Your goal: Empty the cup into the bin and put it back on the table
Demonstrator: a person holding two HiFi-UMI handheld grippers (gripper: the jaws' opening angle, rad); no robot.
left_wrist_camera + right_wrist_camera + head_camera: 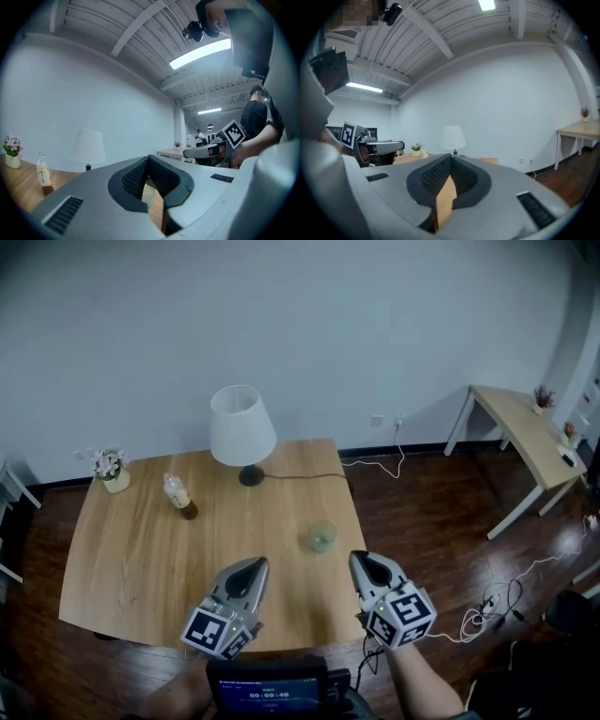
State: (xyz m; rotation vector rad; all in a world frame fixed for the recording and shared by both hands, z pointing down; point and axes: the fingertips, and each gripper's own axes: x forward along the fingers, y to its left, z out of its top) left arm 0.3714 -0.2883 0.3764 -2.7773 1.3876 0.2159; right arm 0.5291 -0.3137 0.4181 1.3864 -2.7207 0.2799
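Observation:
A small clear greenish cup stands upright on the wooden table, near its right edge. My left gripper hovers over the table's front edge, below and left of the cup, with its jaws shut and empty. My right gripper hangs just right of the cup, at the table's front right corner, also shut with nothing in it. Neither gripper touches the cup. In the left gripper view the left gripper has its jaws met at the tips. The right gripper shows only table wood behind its closed jaws.
On the table stand a white-shaded lamp with its cord, a small bottle and a flower pot. A second desk stands at the right. Cables lie on the dark wooden floor. A small screen sits below the grippers.

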